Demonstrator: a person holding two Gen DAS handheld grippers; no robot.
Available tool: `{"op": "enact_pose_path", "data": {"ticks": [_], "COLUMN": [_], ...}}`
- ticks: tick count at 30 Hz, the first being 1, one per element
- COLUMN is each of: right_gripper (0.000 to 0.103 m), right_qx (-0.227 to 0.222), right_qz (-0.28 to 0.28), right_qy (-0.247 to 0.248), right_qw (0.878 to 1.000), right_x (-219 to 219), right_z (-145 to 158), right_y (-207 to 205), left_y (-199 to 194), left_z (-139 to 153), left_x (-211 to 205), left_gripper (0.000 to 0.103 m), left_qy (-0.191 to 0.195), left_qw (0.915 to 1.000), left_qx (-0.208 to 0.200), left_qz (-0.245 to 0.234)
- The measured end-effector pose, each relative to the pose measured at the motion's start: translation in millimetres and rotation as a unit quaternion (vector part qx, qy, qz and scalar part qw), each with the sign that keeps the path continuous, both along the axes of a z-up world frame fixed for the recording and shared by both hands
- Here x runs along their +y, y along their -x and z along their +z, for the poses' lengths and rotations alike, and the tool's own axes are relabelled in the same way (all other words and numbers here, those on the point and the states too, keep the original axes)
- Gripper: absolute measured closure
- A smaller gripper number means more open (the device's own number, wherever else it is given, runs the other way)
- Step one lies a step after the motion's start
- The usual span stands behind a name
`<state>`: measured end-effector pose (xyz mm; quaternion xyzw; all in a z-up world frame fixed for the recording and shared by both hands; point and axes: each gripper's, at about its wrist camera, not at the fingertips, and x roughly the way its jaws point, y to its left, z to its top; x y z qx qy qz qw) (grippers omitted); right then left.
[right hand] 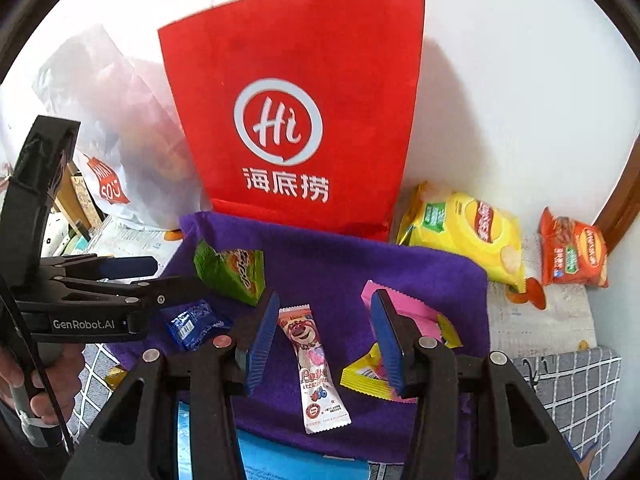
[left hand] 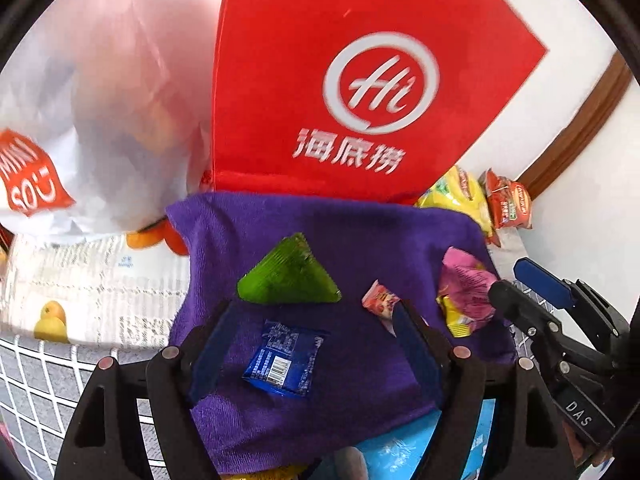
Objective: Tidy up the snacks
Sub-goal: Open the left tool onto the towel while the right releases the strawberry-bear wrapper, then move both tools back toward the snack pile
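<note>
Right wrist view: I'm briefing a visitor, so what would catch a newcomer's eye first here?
The big red paper bag with its white "Hi" logo, standing at the back against the white wall. Next, the purple towel spread before it, strewn with small snack packets, and the yellow chip bag to its right.

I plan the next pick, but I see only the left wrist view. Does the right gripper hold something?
Observer: No. The right gripper is open; a pink bear strip lies on the purple cloth between its fingers.
Operator: What is the yellow thing behind the cloth?
Observer: A chips bag, lying beside the red bag, with an orange packet on its right.
</note>
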<state>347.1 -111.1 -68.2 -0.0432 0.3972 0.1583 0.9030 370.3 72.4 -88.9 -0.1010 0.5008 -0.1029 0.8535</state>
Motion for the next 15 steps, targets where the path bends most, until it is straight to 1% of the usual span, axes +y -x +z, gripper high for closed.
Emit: {"op": "enact_pose_path", "data": {"ticks": [4,6,8,9,10,12,14,15], "right_gripper": [0.052,0.052,0.051,0.051,0.05,0.05,0.045,0.044], "right_qx": [-0.005,-0.012,-0.022,-0.024,-0.024,-0.026,-0.03,-0.033], "right_qz": [0.0,-0.004,-0.015,-0.019,-0.026,-0.032,-0.038,-0.041], "right_qy": [-0.013,0.0,0.018,0.019,0.014,-0.003,-0.029,-0.033], "right_qw": [1.0,1.0,0.999,0.999,0.999,0.999,0.998,0.998], "right_x": [-0.2,-0.8,-4.0,-5.9,-10.9,-18.3,-27.9,-31.6], "right_z": [6.5,8.4,11.8,12.9,15.4,19.1,24.0,26.7], "right_y": [16.6,25.6,38.8,42.6,50.4,61.3,76.5,84.3], "left_y": [14.2,23.7,29.9,32.1,35.7,39.7,47.2,50.7], "left_z": [23.3,38.7,49.5,54.1,59.6,64.8,70.3,72.2], "left_x": [-1.1,-1.5,-3.6,-5.7,-10.6,-15.4,-15.2,-15.0], "left_gripper": [0.025,0.025,0.025,0.025,0.025,0.025,0.025,0.025], "left_qy": [-0.021,-0.017,-0.009,-0.013,-0.029,-0.05,-0.048,-0.043], "left_qw": [0.9991,0.9978,0.9967,0.996,0.9944,0.9927,0.9931,0.9933], "left_qx": [-0.038,-0.064,-0.079,-0.087,-0.1,-0.109,-0.106,-0.106], "left_qz": [-0.002,0.003,-0.01,-0.015,-0.017,-0.012,-0.014,-0.016]}}
